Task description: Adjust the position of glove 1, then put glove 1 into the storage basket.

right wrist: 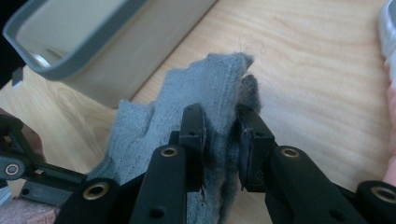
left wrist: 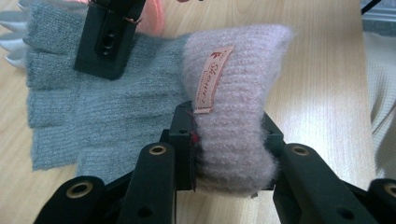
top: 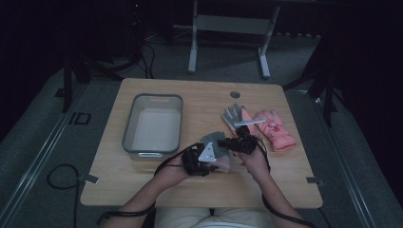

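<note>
Both claws hold one knitted glove (top: 217, 148) near the front-middle of the bench (top: 199, 97), just off the front right corner of the grey plastic bin (top: 153, 124). Left claw (left wrist: 229, 149) is clamped on the pale pink ribbed cuff (left wrist: 233, 93); right claw (right wrist: 223, 140) is clamped on the grey finger end of the same glove (right wrist: 205, 88), jaws drawn together with the knit bunched between them. Judged step: glove gripped at both ends and being lifted clear of the bench, likely on its way to the bin. Next move calls for carrying it toward the bench's left side with both grips level, keeping the slack knit from dragging or snagging on the bin rim, then letting go over the bin's open inside. A second pair, pink gloves with a grey one beside them (top: 266, 126), lies toward the right edge of the bench. Writing: a small peach-coloured sewn tag (left wrist: 212, 79) on the cuff bears cursive script, beginning with "S"; the rest is too fine to read surely.
</note>
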A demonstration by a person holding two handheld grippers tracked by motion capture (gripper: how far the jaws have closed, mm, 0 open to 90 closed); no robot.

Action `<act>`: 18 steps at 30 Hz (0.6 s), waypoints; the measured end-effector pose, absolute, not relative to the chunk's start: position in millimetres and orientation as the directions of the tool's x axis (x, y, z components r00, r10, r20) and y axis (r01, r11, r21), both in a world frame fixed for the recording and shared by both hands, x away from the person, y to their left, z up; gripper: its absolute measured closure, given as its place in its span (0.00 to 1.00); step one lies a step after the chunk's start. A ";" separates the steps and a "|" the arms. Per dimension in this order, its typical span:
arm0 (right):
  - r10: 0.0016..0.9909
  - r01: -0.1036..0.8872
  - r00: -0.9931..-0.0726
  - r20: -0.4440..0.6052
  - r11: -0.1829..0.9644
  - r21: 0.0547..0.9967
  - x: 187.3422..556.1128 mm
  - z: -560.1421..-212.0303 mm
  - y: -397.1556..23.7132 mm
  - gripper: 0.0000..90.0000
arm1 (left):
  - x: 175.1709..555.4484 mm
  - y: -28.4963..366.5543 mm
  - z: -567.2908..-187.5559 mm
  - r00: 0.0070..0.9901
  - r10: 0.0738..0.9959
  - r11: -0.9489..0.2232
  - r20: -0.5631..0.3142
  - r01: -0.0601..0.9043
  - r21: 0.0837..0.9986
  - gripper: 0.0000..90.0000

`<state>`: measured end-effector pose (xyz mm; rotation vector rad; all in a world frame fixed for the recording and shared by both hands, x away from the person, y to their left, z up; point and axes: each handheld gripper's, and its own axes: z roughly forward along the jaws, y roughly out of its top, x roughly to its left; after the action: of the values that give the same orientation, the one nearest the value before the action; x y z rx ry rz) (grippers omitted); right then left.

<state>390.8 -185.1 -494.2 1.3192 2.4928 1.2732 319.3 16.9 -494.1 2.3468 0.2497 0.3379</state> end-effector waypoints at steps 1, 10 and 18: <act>0.706 0.662 -0.637 0.309 0.296 0.689 391.1 -491.5 -184.7 0.83 | 320.0 17.6 -491.3 0.946 0.275 -0.709 0.174 0.077 0.701 0.76; 0.704 0.622 -0.654 0.276 0.293 0.726 398.9 -466.3 -173.4 0.83 | 329.5 29.1 -467.5 0.935 0.279 -0.714 0.217 0.051 0.698 0.75; 0.692 0.578 -0.679 0.245 0.299 0.759 413.8 -439.3 -150.3 0.83 | 341.1 48.7 -442.9 0.917 0.302 -0.728 0.262 0.044 0.684 0.75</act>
<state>413.8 -150.3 -439.3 1.1928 2.4248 1.3311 341.1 48.7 -442.9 2.3541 0.2451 0.4671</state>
